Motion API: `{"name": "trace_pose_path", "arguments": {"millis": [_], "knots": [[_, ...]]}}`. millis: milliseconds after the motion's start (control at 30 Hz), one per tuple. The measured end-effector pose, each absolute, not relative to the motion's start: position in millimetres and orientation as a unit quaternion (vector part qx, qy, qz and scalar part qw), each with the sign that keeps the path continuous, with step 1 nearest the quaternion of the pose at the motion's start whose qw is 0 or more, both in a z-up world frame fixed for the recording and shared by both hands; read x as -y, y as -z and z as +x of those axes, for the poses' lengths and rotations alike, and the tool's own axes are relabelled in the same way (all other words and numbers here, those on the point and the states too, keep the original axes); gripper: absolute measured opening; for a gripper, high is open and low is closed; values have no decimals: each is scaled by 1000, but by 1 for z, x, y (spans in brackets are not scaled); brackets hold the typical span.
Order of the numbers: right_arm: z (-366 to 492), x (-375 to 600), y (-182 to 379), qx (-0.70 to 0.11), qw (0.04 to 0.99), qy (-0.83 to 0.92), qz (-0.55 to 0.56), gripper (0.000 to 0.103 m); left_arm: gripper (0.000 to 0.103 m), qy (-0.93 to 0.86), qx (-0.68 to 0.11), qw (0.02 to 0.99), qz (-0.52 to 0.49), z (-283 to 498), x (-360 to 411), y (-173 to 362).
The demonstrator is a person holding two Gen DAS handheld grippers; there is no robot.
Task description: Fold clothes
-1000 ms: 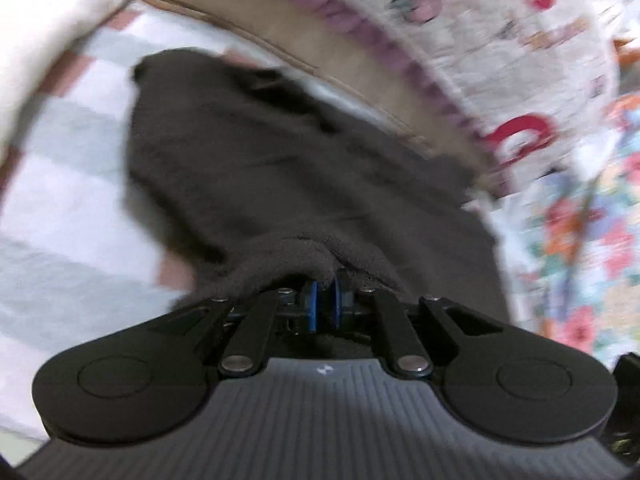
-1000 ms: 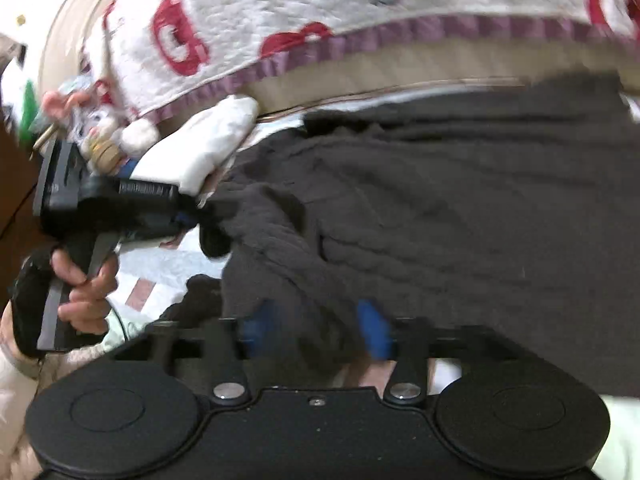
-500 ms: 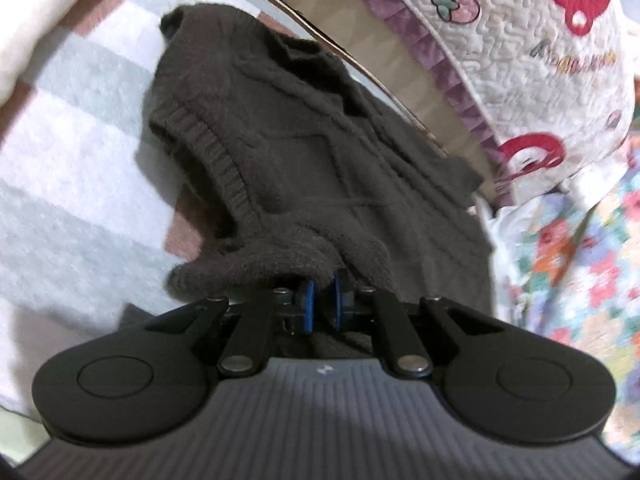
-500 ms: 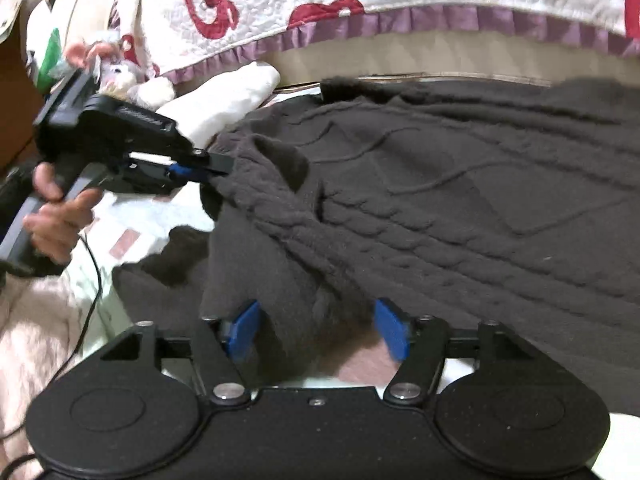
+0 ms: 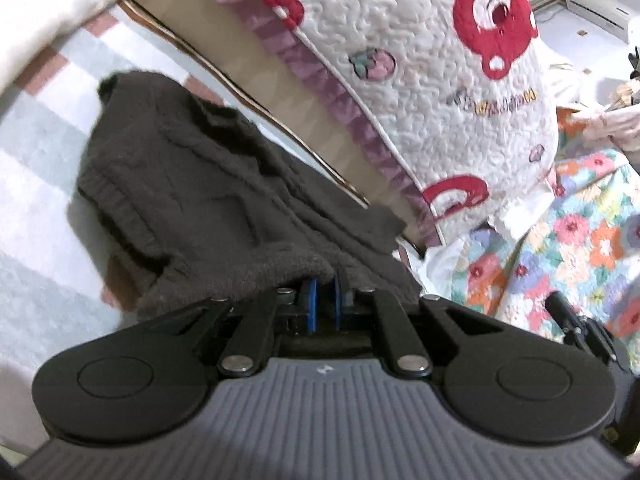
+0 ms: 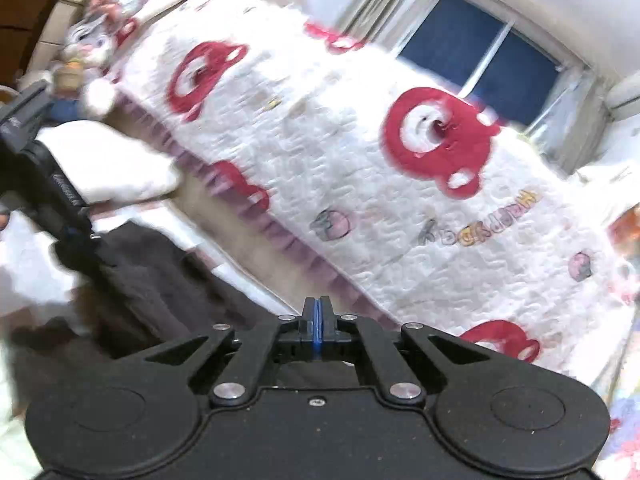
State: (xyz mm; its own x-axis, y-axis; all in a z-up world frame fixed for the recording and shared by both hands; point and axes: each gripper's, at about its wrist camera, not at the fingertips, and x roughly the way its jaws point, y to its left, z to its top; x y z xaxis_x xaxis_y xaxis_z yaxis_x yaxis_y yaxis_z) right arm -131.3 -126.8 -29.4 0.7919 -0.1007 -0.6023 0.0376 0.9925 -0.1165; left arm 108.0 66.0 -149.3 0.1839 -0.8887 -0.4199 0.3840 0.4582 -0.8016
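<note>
A dark brown cable-knit sweater (image 5: 192, 192) lies on the checked bed sheet (image 5: 36, 184), its far end near the headboard. My left gripper (image 5: 324, 284) is shut on a bunched fold of its near edge, and the knit hangs over the blue pads. In the right wrist view the same sweater (image 6: 160, 292) sits low at the left, pinched and lifted by the left gripper (image 6: 86, 236). My right gripper (image 6: 318, 308) is shut, pads pressed together, with no cloth showing between them. It points up at the quilt.
A white quilt with red bears (image 6: 360, 160) stands against the headboard behind the sweater. A white pillow (image 6: 112, 160) lies at the left, with a plush rabbit (image 6: 94, 36) above it. A floral cover (image 5: 580, 240) fills the right side. A window (image 6: 480, 56) is behind.
My right gripper was open around a sweater fold; it has shut and swung upward towards the quilt. My left gripper keeps its hold and has moved slightly.
</note>
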Motion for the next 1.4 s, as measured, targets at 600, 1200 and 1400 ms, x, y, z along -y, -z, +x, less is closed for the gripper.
{"name": "trace_pose_path", "arguments": {"millis": [600, 1200, 1400], "knots": [[-129, 173, 106, -333, 930, 9, 154, 72, 7, 381, -478, 759, -224, 115, -73, 160], [-148, 134, 6, -190, 981, 1, 41, 15, 7, 392, -435, 806, -88, 80, -34, 133], [-125, 85, 126, -468, 861, -149, 128, 20, 7, 336, -492, 798, -89, 95, -49, 155]]}}
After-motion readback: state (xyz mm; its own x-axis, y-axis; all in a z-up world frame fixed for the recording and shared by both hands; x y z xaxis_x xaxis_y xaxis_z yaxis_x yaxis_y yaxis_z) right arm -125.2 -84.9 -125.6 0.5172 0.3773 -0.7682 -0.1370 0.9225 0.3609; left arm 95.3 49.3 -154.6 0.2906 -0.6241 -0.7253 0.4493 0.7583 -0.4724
